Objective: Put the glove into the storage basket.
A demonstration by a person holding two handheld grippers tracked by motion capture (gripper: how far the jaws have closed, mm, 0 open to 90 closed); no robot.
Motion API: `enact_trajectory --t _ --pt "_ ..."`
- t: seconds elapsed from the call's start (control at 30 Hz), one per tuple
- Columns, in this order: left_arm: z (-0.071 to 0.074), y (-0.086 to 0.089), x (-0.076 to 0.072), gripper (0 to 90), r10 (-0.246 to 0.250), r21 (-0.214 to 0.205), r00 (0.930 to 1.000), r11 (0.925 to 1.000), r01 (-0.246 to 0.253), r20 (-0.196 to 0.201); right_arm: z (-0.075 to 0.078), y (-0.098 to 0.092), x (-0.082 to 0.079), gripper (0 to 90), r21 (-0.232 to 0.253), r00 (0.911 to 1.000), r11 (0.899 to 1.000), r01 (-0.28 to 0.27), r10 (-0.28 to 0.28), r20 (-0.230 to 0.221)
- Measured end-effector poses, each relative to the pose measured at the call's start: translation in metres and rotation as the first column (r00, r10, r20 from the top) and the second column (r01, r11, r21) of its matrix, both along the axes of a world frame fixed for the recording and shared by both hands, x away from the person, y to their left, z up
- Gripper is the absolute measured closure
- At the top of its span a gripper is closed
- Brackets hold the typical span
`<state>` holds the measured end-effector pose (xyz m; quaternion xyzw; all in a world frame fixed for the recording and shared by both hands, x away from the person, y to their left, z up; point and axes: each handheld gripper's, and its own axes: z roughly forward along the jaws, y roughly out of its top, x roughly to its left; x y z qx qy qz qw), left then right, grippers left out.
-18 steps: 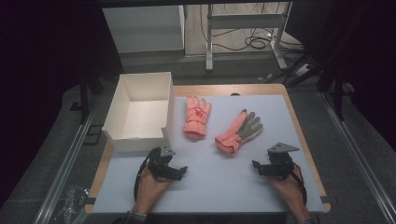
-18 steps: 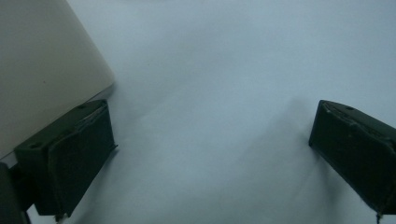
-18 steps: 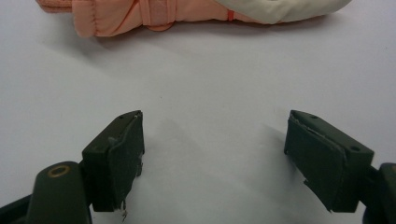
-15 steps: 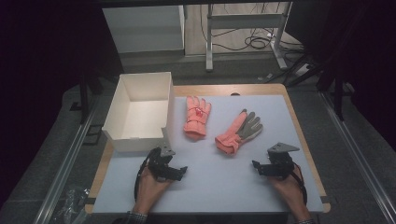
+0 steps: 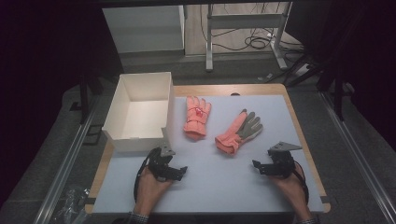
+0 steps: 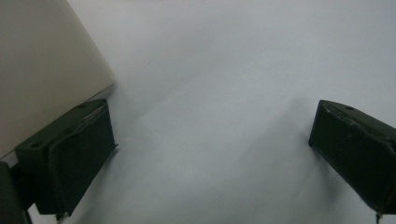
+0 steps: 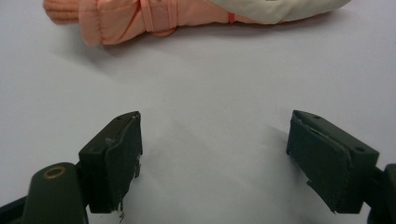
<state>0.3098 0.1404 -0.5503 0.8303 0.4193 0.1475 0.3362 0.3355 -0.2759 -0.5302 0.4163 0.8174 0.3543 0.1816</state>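
Note:
Two orange gloves lie on the pale blue mat. One glove [image 5: 196, 115] lies back up beside the white box [image 5: 116, 123]. The other glove [image 5: 239, 131] lies palm up with a grey palm, right of centre. My left gripper [image 5: 180, 171] rests near the box's front corner, open, nothing between its jaws; in the left gripper view [image 6: 212, 154] the box wall [image 6: 37, 74] is at the left. My right gripper [image 5: 256, 166] rests open near the front right of the mat. In the right gripper view [image 7: 215, 149] the grey-palmed glove [image 7: 140, 16] lies just ahead of it.
The mat [image 5: 210, 186] covers a wooden table [image 5: 261, 88]. The box is open-topped and stands at the table's left edge. Beyond the table are a white cabinet [image 5: 144, 28], metal desk legs [image 5: 209, 42] and cables [image 5: 252, 42] on the floor.

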Motion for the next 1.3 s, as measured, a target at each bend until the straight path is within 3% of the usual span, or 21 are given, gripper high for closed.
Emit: enact_trajectory --t 0.07,0.33,0.67,0.97,1.13,1.3 --pt "0.000 0.000 0.000 0.2 0.001 -0.003 1.0000 1.0000 -0.001 -0.001 -0.001 0.003 -0.001 18.7 -0.038 0.9999 0.999 -0.003 0.003 0.017" --pt "0.000 0.000 0.000 0.2 0.001 -0.004 1.0000 1.0000 -0.001 0.002 0.001 0.005 -0.002 19.0 -0.046 0.9998 0.999 0.013 -0.013 0.012" --pt "0.000 0.000 0.000 0.2 0.001 -0.004 1.0000 1.0000 -0.001 0.002 0.014 0.005 0.003 20.2 0.002 0.9991 0.999 0.038 -0.038 0.019" --pt "0.000 0.000 0.000 0.2 0.002 -0.005 1.0000 1.0000 -0.002 0.002 0.029 0.013 0.019 25.0 0.020 0.9990 0.999 0.039 -0.039 0.021" --pt "0.000 0.000 0.000 0.2 0.001 -0.005 1.0000 1.0000 -0.001 0.000 0.034 0.022 0.031 28.1 0.004 0.9993 1.000 0.031 -0.031 0.023" --pt "0.000 0.000 0.000 0.2 0.002 -0.006 1.0000 1.0000 -0.002 0.001 0.040 0.029 0.046 36.5 0.007 0.9998 1.000 0.019 -0.020 0.009"
